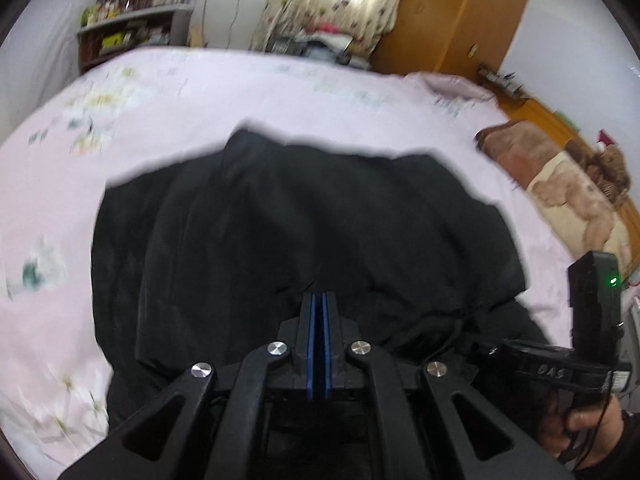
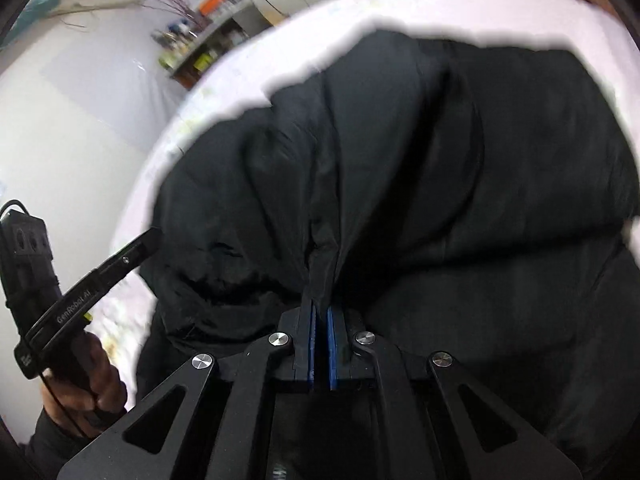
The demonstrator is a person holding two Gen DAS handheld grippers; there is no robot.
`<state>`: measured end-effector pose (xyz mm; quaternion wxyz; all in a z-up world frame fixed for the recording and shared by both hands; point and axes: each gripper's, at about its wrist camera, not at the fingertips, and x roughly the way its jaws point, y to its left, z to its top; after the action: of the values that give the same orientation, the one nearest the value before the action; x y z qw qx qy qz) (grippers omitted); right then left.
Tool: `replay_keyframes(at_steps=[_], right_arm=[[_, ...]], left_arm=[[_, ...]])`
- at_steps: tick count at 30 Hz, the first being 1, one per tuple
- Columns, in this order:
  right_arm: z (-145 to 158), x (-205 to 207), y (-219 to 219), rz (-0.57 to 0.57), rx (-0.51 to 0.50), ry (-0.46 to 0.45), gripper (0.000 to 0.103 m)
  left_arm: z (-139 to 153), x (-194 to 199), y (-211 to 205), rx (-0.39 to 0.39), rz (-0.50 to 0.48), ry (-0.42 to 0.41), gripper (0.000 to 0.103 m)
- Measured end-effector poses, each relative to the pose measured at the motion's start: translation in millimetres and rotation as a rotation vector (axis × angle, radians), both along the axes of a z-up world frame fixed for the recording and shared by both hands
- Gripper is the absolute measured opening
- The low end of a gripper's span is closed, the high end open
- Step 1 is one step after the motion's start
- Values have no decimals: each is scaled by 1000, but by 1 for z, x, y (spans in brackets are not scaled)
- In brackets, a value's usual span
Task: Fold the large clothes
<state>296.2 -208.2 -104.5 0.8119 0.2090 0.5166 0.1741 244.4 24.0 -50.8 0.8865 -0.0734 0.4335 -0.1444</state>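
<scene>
Left wrist view: the black coat [image 1: 304,236] is seen bunched on the pink bed sheet [image 1: 248,92], toward the near edge of the bed. The left gripper [image 1: 319,300] is pressed together, pads nearly touching; whether a thin layer of cloth is caught between them cannot be told. It points level across the bed. The right hand [image 1: 588,424] is seen at the lower right, wrapped round its handle.

Right wrist view: the right gripper [image 2: 320,306] is pinched on a ridge of the coat [image 2: 440,160], cloth rising taut from between the pads. It is tilted down toward the near hem. The left hand [image 2: 92,376] is seen at the left, beside the bed edge.

Judged step: the near edge is being lifted for a fold. Both grips should be kept level and moved together, so the bulky cloth lands square.
</scene>
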Motion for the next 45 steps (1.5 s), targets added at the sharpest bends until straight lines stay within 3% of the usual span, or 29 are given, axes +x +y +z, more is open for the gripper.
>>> replay_keyframes(at_steps=[3,6,8,12,15,16,18,19,20,22,25,31,34,37,42,45], right_arm=[[-15,-1,-1,-12,-2,14,4],[-11,2,4,8,-35,8,8],[2,-1,7,24,-85,-15,21],[46,-11,1,25,-160,-138,23],[76,-9,-5,15,-229,-253,25],[80,-6,-6,14,-246,-272,31],[85,8,-7,12,-287,-307,35],[86,19,-7,7,-288,-318,35],[85,27,-8,2,-293,-325,35],[77,45,-7,-22,-336,-322,35],[42,69,-11,-46,-376,-231,35],[2,71,-15,-48,-387,-202,33],[-3,71,-13,-52,-393,-204,33],[17,76,-16,-60,-375,-191,33],[81,38,-10,-69,-315,-345,33],[77,18,19,20,-305,-349,33]], left_arm=[[-28,-5,5,12,27,35,4],[-34,-7,9,-9,34,36,4],[-29,-7,9,-9,37,49,4],[-9,-14,14,-28,31,58,4],[16,-16,18,-28,37,-10,4],[25,-12,19,-23,35,-39,4],[39,0,14,19,33,-101,9],[42,10,11,45,38,-124,18],[39,22,10,67,47,-141,24],[21,42,14,86,78,-112,24],[-18,58,24,93,126,-32,24],[-42,46,11,174,103,-101,23],[-42,49,16,145,109,-91,23],[-23,45,24,107,99,-59,23],[21,5,29,1,57,-160,23],[15,-9,11,-11,-13,-139,23]])
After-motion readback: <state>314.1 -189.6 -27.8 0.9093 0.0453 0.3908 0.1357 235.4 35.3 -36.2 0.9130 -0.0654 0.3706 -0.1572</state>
